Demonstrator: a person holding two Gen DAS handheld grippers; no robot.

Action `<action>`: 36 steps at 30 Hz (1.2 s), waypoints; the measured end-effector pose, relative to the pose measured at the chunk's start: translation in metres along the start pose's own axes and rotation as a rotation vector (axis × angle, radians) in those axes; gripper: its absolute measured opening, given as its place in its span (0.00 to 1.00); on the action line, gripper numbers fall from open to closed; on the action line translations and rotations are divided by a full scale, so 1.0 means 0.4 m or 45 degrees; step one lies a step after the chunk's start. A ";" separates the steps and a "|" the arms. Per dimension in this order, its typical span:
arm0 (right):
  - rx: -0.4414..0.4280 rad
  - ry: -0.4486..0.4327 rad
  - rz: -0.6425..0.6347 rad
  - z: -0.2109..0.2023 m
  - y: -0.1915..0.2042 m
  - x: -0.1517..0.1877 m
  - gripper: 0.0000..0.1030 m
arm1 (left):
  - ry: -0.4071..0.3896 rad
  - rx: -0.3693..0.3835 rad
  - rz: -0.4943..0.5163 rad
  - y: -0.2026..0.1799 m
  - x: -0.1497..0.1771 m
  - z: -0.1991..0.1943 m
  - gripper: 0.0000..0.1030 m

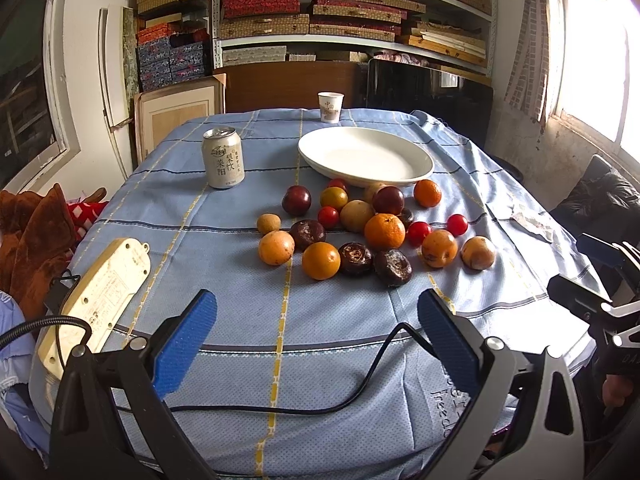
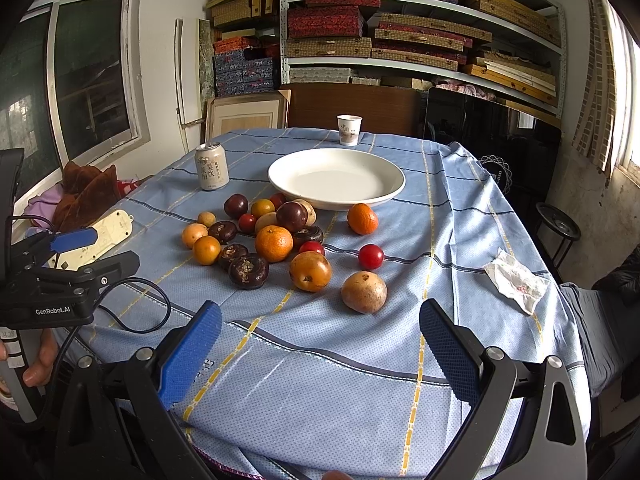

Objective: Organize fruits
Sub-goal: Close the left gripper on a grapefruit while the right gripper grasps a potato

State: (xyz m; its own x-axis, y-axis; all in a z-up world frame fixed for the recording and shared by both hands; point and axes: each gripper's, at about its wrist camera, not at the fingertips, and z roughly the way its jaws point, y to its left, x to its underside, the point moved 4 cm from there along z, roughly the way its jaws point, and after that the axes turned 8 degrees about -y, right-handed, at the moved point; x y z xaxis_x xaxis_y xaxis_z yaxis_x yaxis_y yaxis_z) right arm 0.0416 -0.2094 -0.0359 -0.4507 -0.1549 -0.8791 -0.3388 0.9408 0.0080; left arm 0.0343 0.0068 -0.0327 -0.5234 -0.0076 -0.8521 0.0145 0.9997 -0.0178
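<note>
A pile of fruit lies on the blue tablecloth point(image 1: 240, 280): oranges point(image 1: 384, 231) point(image 2: 274, 243), dark mangosteens point(image 1: 392, 267) point(image 2: 248, 271), red cherry tomatoes point(image 1: 457, 224) point(image 2: 371, 256), plums point(image 1: 296, 199) and tan round fruits point(image 2: 364, 292). An empty white plate point(image 1: 366, 156) point(image 2: 336, 177) sits just behind them. My left gripper point(image 1: 316, 320) is open and empty, near the table's front edge, short of the fruit. My right gripper point(image 2: 320, 328) is open and empty, just in front of the tan fruit.
A drink can point(image 1: 223, 158) point(image 2: 211, 166) stands left of the plate. A paper cup point(image 1: 331, 107) point(image 2: 349, 130) stands at the far edge. A power strip point(image 1: 96, 300) and black cable point(image 1: 320, 404) lie front left. A crumpled tissue point(image 2: 514, 280) lies right.
</note>
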 end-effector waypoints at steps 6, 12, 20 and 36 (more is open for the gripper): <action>-0.027 -0.074 0.037 0.006 -0.018 0.005 0.97 | -0.043 0.097 -0.042 0.012 0.003 -0.005 0.96; -0.076 -0.051 0.029 0.056 -0.038 0.026 0.97 | -0.176 0.046 0.005 0.022 -0.004 -0.018 0.95; 0.037 0.105 0.009 0.165 -0.107 0.025 0.91 | 0.008 0.100 0.066 0.062 -0.043 0.067 0.96; 0.006 0.350 -0.102 0.339 -0.111 0.077 0.61 | 0.210 0.112 0.091 0.141 -0.049 0.312 0.72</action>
State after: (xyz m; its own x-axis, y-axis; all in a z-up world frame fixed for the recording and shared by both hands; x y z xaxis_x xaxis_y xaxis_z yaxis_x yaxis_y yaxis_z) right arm 0.1548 -0.2152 -0.1280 -0.6298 -0.3037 -0.7149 -0.3784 0.9238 -0.0590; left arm 0.1515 0.0605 -0.0824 -0.6508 0.0742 -0.7556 0.1271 0.9918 -0.0120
